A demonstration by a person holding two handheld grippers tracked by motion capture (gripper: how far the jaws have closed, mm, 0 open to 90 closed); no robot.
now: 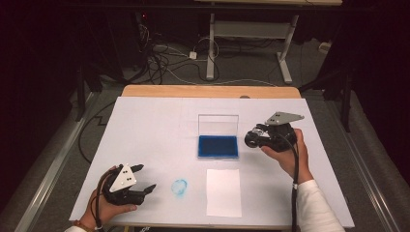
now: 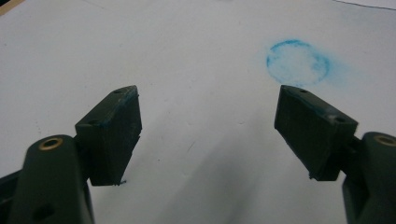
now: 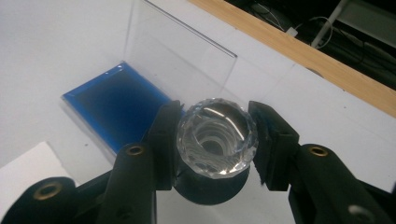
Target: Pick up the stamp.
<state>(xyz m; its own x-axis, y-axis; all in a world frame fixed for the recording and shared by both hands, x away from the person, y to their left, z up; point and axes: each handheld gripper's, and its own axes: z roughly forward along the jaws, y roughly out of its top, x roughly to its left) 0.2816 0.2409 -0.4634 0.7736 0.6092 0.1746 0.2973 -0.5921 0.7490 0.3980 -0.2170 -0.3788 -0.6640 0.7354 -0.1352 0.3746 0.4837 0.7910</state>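
Note:
My right gripper (image 1: 255, 139) (image 3: 215, 111) is shut on a stamp (image 3: 217, 137) with a clear faceted knob and a dark base, held above the table just right of the ink pad. The blue ink pad (image 1: 218, 146) (image 3: 112, 102) lies in its open case, with the clear lid (image 1: 218, 124) (image 3: 177, 56) standing upright behind it. A round blue stamp mark (image 1: 179, 187) (image 2: 297, 61) sits on the white table cover. My left gripper (image 1: 145, 177) (image 2: 208, 100) rests open at the near left, with nothing between its ink-smudged pads (image 2: 114, 135).
A blank white sheet of paper (image 1: 223, 192) (image 3: 28, 168) lies in front of the ink pad. The white cover (image 1: 154, 125) leaves a wooden table edge (image 1: 210, 91) bare at the far side. Beyond it are a white desk frame (image 1: 251, 34) and floor cables (image 1: 159, 58).

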